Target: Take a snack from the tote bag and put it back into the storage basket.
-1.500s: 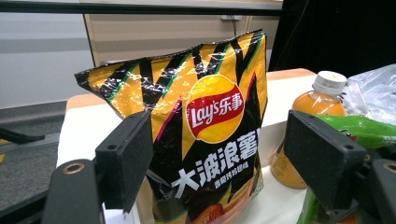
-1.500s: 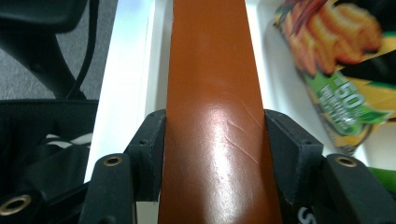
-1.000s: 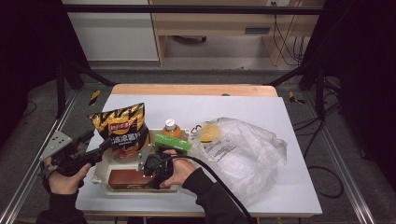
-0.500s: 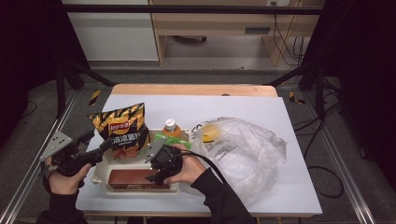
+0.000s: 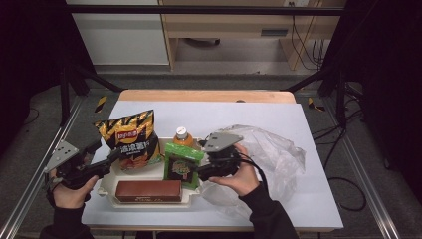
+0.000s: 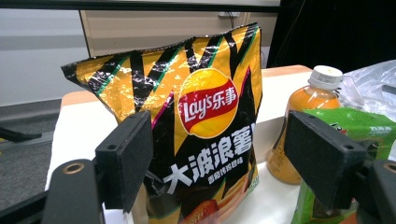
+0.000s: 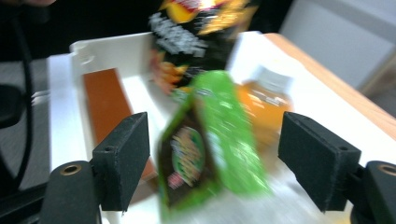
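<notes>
A white tray point(image 5: 107, 191) holds an upright yellow-and-black chips bag point(image 5: 130, 139), an orange drink bottle point(image 5: 182, 136), a green snack packet point(image 5: 183, 164) and a brown box point(image 5: 148, 190) lying along its front. My left gripper point(image 5: 107, 155) is open at the tray's left side; the chips bag point(image 6: 201, 116) stands just beyond its spread jaws. My right gripper point(image 5: 203, 160) is to the right of the green packet point(image 7: 210, 144), clear of it. It is open, its jaws have just been opening, and its pads touch nothing.
A crumpled clear plastic bag point(image 5: 268, 154) lies on the white table to the right of the tray, under and behind my right hand. The table's wooden back edge point(image 5: 206, 95) runs behind. Metal frame rails flank both sides.
My right gripper has drawn back to the right and upward from over the brown box, and its jaws stand wider. The green packet now shows more of its face. The left gripper has stayed put.
</notes>
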